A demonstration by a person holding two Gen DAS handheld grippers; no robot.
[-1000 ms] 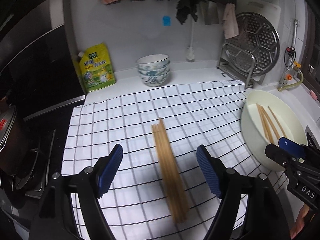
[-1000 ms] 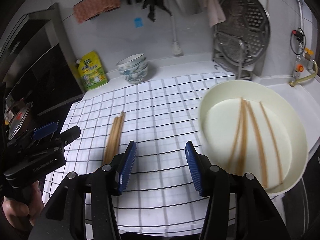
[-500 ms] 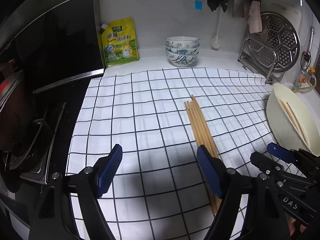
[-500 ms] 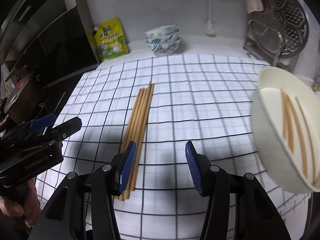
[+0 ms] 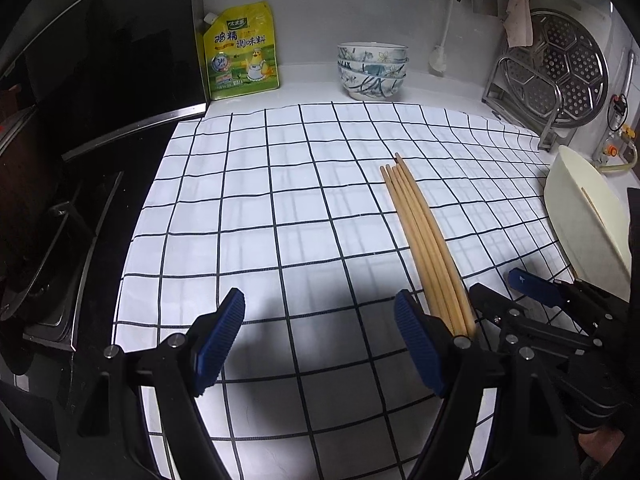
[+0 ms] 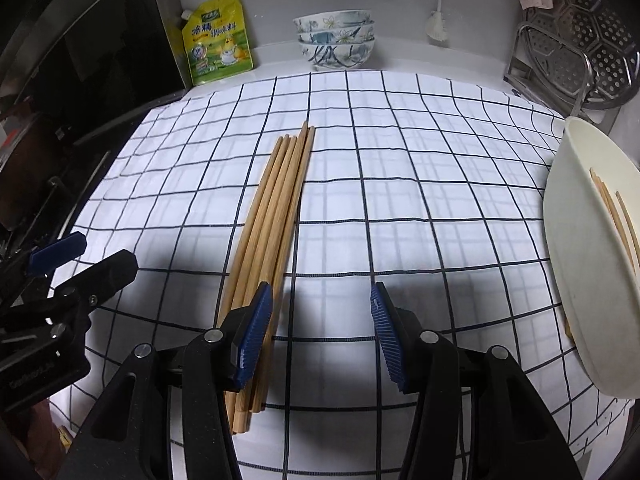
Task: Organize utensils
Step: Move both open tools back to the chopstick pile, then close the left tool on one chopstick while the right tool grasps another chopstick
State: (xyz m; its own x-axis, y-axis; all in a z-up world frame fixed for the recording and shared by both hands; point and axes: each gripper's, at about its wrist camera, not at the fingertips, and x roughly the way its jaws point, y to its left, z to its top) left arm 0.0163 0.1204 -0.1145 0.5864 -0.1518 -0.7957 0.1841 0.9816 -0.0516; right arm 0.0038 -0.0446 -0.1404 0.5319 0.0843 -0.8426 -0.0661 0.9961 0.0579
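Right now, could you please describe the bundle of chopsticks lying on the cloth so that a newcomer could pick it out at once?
Find the white checked cloth that covers the counter. Near its middle lies the bundle of chopsticks, pale wooden sticks packed side by side, pointing toward the stacked bowls at the wall. Unlike the few loose sticks in the cream basin at the right, these lie directly on the cloth.

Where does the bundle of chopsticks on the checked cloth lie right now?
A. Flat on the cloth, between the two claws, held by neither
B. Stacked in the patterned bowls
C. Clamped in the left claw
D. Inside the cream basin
A: the chopsticks lie flat on the checked cloth, beside the right claw and the left claw, both open and empty.
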